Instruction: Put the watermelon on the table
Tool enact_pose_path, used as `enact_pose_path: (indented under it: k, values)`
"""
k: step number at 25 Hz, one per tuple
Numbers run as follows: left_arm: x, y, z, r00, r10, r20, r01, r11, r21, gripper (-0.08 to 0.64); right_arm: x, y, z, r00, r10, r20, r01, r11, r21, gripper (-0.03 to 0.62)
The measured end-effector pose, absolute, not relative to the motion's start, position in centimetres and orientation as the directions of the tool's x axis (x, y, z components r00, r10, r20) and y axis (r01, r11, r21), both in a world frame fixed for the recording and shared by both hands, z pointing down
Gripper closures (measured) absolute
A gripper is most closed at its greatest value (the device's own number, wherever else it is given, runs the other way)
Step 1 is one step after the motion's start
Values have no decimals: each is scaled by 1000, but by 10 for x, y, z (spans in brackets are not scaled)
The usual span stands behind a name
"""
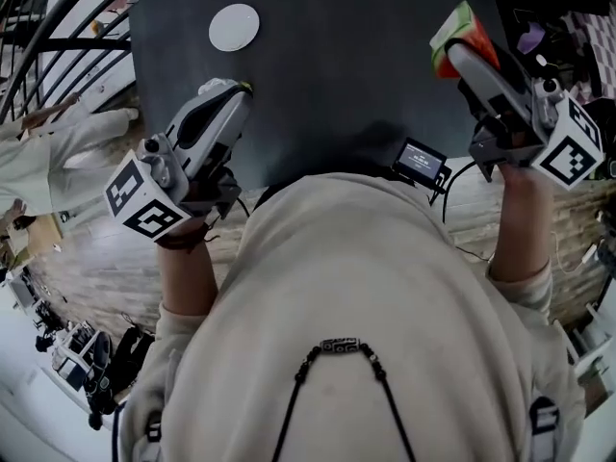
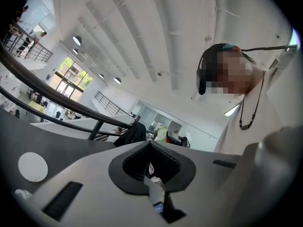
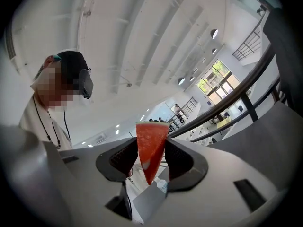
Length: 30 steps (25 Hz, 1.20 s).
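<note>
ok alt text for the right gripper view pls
A red watermelon slice, rind up and tip down, is clamped between the jaws of the right gripper. Behind are a person wearing a headset, a white ceiling and a dark railing.

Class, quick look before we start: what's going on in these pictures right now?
A person holds a gripper in each hand at a dark table. The right gripper is clamped on a watermelon slice, held in the air and not yet set down. The left gripper is shut with nothing in it. A white round disc lies on the table.
</note>
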<state>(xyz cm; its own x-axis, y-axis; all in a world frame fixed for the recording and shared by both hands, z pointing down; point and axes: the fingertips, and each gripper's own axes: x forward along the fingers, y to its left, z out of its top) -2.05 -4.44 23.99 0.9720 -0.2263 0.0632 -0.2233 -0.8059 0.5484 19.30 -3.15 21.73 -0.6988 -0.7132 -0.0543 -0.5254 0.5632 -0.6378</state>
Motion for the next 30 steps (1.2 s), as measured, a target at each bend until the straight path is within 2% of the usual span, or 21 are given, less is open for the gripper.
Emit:
enact_pose_path:
  k: [10,23,30]
  values:
    - [-15,-35,244,994,-105,41,-110,-839,533,561,192,-7,210,-648,-761,-15,-601,524,-603,400]
    - [-45,-42,269,973,-228,19,-197,-792,577,561,169,-39,230,-723,-690,34,-575,575,-582,400]
    - [-67,-47,260,960,-280,12,-224,-742,632,561,139,-70,209,-767,-635,89,-560,596,-576,400]
